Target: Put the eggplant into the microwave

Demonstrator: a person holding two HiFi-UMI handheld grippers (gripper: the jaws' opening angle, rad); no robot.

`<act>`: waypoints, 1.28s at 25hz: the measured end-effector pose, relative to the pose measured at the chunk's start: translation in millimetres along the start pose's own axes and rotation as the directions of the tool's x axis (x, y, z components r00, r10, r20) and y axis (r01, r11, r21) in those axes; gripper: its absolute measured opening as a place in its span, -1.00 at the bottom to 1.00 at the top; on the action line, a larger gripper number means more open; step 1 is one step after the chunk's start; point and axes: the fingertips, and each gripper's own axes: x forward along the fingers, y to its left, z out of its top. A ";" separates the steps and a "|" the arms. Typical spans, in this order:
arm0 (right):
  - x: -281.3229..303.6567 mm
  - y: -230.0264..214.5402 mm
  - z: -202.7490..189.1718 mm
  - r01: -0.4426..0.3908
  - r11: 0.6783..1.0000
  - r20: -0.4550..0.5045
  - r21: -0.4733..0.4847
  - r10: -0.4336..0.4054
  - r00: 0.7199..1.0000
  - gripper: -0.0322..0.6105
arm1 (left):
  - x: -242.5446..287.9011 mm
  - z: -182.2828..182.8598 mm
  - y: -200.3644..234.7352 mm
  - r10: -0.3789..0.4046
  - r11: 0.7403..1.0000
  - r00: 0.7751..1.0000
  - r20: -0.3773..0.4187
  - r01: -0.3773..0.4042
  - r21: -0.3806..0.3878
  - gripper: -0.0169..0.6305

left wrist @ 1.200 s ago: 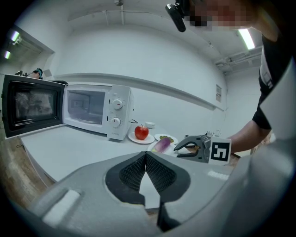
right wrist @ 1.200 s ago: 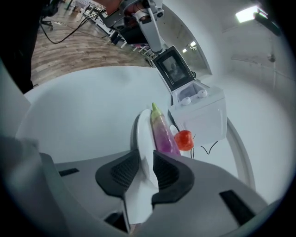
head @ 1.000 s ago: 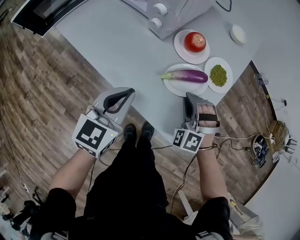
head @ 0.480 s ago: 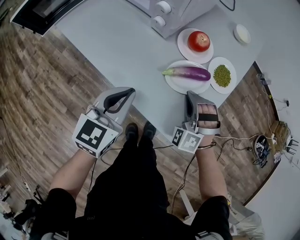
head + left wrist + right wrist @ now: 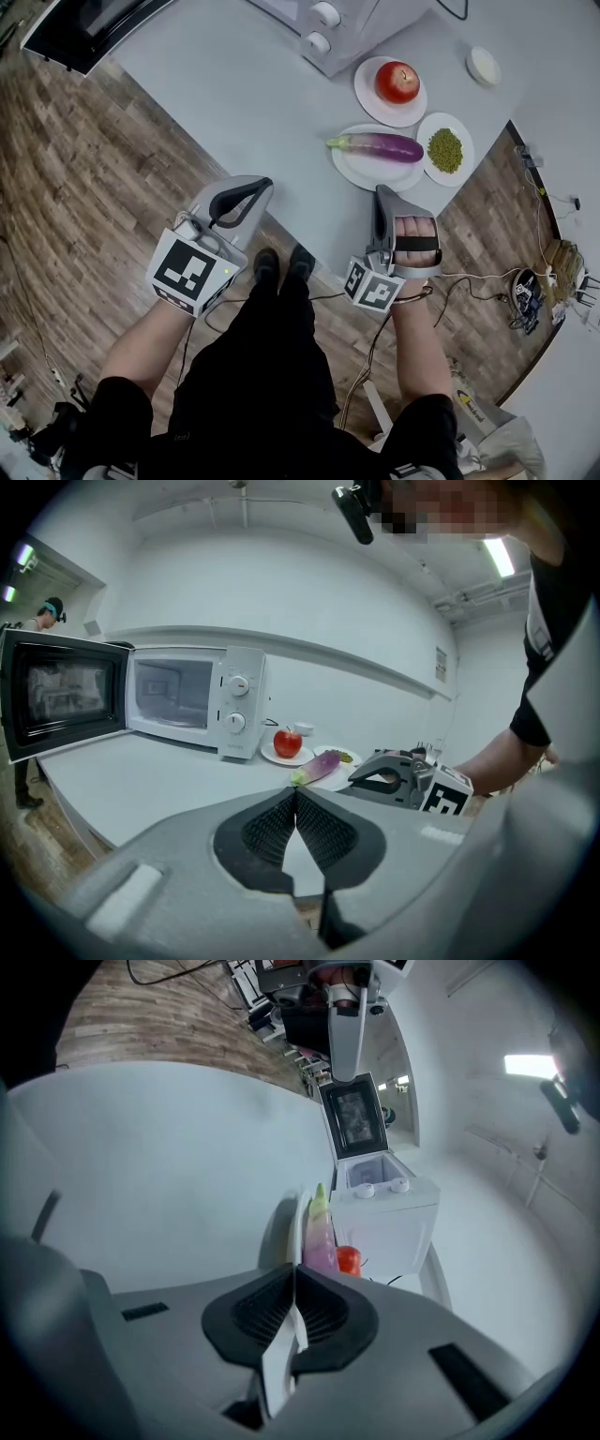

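Note:
A purple eggplant (image 5: 377, 145) with a green stem end lies on a white plate (image 5: 361, 173) near the grey counter's front edge. The white microwave (image 5: 323, 21) stands at the counter's back, its door (image 5: 82, 28) swung open to the left. My left gripper (image 5: 260, 185) is shut and empty, held at the counter's edge, left of the plate. My right gripper (image 5: 379, 195) is also shut and empty, just short of the eggplant's plate. In the right gripper view the eggplant (image 5: 321, 1230) lies straight ahead of the jaws, with the microwave (image 5: 384, 1206) behind it.
A red apple (image 5: 397, 82) sits on its own plate next to the microwave. A plate of green peas (image 5: 444, 150) lies right of the eggplant, and a small white bowl (image 5: 483, 66) sits farther back. Cables lie on the wooden floor (image 5: 94, 169) at the right.
Almost nothing: both grippers stay shut near the counter's edge, and the head view has shifted only slightly.

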 end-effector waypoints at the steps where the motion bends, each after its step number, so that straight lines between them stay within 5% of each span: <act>1: -0.8 -1.3 0.3 0.012 1.000 0.002 -0.001 -0.012 1.000 -0.83 | -0.2 0.6 0.0 0.000 1.000 1.000 0.001 0.000 0.003 -0.92; 17: -25.4 -42.8 13.2 0.163 0.986 0.078 0.018 -0.164 0.983 -0.83 | -4.0 20.1 2.0 0.054 0.998 0.998 0.038 -0.055 0.027 -0.92; 32: -95.2 -139.4 22.2 0.208 0.977 0.173 0.044 -0.213 0.962 -0.83 | -52.7 122.7 -53.7 0.131 0.990 0.985 0.116 -0.136 0.038 -0.92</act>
